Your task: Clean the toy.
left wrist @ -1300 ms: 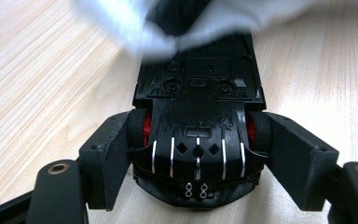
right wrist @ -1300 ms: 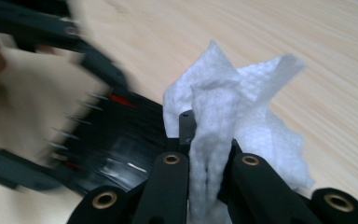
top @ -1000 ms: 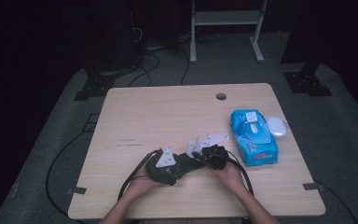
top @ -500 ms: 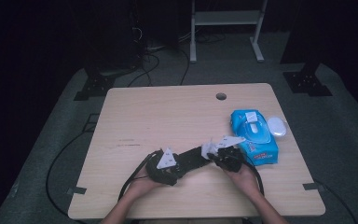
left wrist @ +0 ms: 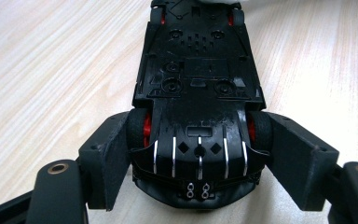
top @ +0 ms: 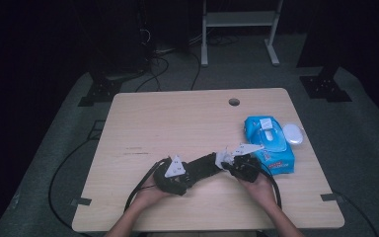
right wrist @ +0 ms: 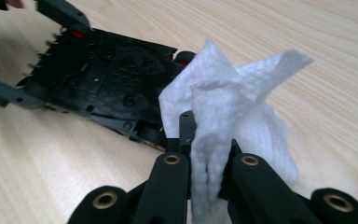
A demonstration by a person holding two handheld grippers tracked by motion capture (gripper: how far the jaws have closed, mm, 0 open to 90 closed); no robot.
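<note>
A black toy car [left wrist: 198, 88] with red wheel hubs lies upside down, its underside up, and my left gripper [left wrist: 198, 154] is shut on its rear end at the wheels. In the high view the car [top: 203, 166] stretches between my two hands near the table's front edge. My right gripper [right wrist: 207, 154] is shut on a crumpled white wet wipe [right wrist: 233, 112], held against the car's [right wrist: 107, 79] far end. The wipe [top: 225, 157] touches the car's front in the high view, where the left gripper [top: 175, 175] and right gripper [top: 239, 165] sit close together.
A blue pack of wet wipes [top: 269, 143] lies at the table's right side with its white lid [top: 292, 133] beside it. A cable hole [top: 234, 102] is near the wooden table's [top: 177, 123] far edge. Black cables trail off the front edge.
My right gripper with the wipe has shifted right along the car toward its front end. The left gripper and the car have stayed put.
</note>
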